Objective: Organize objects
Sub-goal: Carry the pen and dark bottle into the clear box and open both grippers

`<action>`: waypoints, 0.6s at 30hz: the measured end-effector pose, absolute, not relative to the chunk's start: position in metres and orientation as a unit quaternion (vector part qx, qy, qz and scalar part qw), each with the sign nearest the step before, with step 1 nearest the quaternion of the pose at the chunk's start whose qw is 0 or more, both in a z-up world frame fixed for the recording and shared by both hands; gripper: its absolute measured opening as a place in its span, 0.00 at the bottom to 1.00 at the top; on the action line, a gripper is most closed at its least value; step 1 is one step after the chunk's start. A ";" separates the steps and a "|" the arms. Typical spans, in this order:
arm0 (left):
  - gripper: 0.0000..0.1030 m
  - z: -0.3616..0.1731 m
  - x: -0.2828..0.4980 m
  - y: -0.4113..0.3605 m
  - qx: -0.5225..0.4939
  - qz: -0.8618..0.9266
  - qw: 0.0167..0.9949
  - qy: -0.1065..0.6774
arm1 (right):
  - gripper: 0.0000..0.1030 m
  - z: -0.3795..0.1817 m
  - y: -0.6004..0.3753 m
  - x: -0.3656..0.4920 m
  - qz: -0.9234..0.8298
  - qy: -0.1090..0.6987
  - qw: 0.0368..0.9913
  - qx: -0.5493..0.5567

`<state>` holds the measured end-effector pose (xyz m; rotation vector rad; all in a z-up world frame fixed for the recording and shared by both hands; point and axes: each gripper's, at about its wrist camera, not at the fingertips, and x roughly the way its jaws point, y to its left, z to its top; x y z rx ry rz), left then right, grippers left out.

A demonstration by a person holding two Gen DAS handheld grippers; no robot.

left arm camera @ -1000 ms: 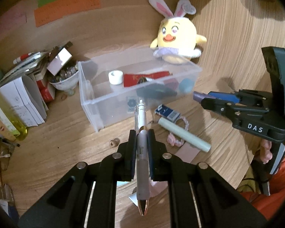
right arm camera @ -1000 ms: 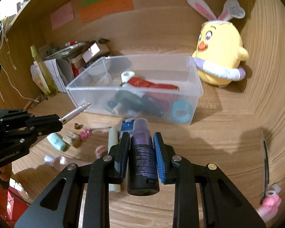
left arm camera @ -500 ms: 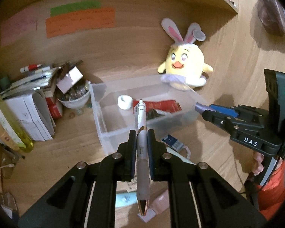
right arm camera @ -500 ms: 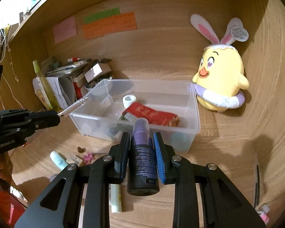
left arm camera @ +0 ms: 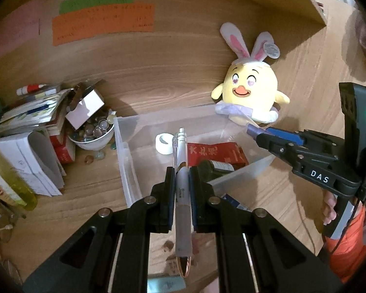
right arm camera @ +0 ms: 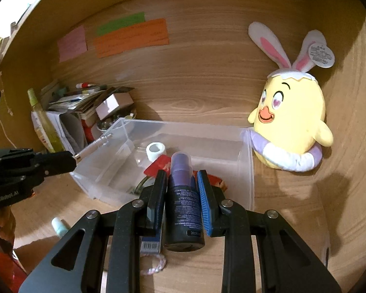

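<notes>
My left gripper [left arm camera: 181,174] is shut on a silver pen [left arm camera: 180,183] and holds it above the near edge of the clear plastic bin [left arm camera: 124,161]. My right gripper [right arm camera: 183,178] is shut on a dark purple spray bottle [right arm camera: 184,205] and holds it over the bin's near side [right arm camera: 246,171]. The bin holds a white tape roll [right arm camera: 156,150], a red packet [left arm camera: 214,152] and a dark item. The right gripper also shows in the left wrist view [left arm camera: 258,134], and the left gripper in the right wrist view [right arm camera: 70,160].
A yellow bunny-eared plush [right arm camera: 290,122] sits behind the bin's right end. A stack of papers and boxes [left arm camera: 31,131], a bowl of glass beads [left arm camera: 92,134] and a yellow bottle [right arm camera: 45,124] stand to the left. Small items [right arm camera: 58,227] lie on the desk in front.
Both grippers have risen and moved forward toward the bin, each keeping its object. The loose items on the desk have dropped toward the bottom of both views.
</notes>
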<state>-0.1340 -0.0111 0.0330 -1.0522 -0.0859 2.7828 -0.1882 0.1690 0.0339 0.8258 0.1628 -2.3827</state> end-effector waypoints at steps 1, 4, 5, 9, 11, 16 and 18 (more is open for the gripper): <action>0.10 0.032 -0.138 -0.012 -0.355 0.931 0.082 -0.030 | 0.23 0.034 0.167 -0.192 -0.899 0.064 0.301 0.312; 0.10 0.030 -0.150 -0.015 -0.363 0.928 0.081 -0.033 | 0.23 0.033 0.164 -0.201 -0.899 0.068 0.295 0.315; 0.10 0.029 -0.153 -0.016 -0.365 0.927 0.079 -0.032 | 0.23 0.032 0.163 -0.204 -0.899 0.069 0.294 0.317; 0.10 0.025 -0.168 -0.018 -0.376 0.923 0.073 -0.031 | 0.23 0.029 0.160 -0.215 -0.899 0.078 0.286 0.323; 0.10 0.022 -0.176 -0.019 -0.383 0.920 0.071 -0.034 | 0.23 0.026 0.159 -0.221 -0.898 0.082 0.282 0.327; 0.10 0.011 -0.196 -0.020 -0.403 0.912 0.061 -0.039 | 0.23 0.015 0.156 -0.234 -0.895 0.091 0.274 0.341; 0.10 0.005 -0.204 -0.017 -0.411 0.909 0.056 -0.032 | 0.23 0.010 0.155 -0.239 -0.893 0.093 0.273 0.347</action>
